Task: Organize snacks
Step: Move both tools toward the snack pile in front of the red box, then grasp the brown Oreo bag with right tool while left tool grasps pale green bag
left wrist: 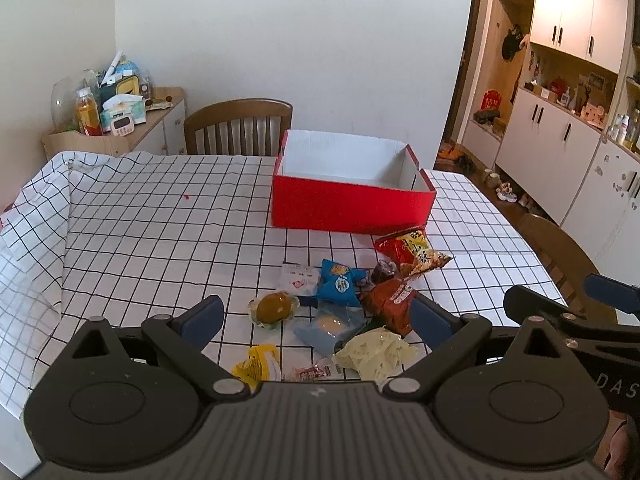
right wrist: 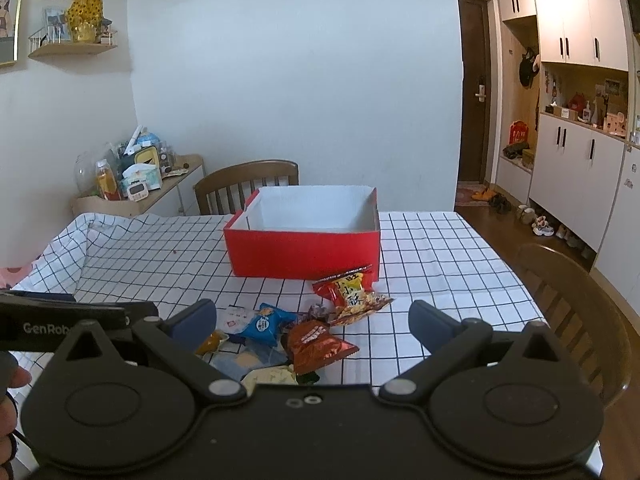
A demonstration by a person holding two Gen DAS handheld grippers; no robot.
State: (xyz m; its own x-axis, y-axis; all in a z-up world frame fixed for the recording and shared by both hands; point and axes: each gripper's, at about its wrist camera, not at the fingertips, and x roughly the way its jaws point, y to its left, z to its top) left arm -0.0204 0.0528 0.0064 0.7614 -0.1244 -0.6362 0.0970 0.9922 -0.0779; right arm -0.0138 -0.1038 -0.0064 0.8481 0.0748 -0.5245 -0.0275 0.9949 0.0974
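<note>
On the checked cloth [left wrist: 160, 220], near the front edge, a heap of snacks is lying: a blue pack [left wrist: 339, 283], a brown pack [left wrist: 390, 300], a red-yellow bag [left wrist: 414, 254] and a yellow wrapper [left wrist: 258, 366]. Behind them a red box [left wrist: 352, 202] is sitting open-topped, the red-yellow bag just beside its front wall. Both grippers, left [left wrist: 318, 318] and right [right wrist: 312, 318], are hovering above the heap with jaws spread wide, gripping nothing.

Setting was a home dining area. Ahead of the tool stood a checked-cloth table [right wrist: 440, 248] and wooden chair [right wrist: 248, 184]. Right of it were white cabinets [right wrist: 576, 152], shoes [right wrist: 542, 226] and an entry door [right wrist: 474, 88].
</note>
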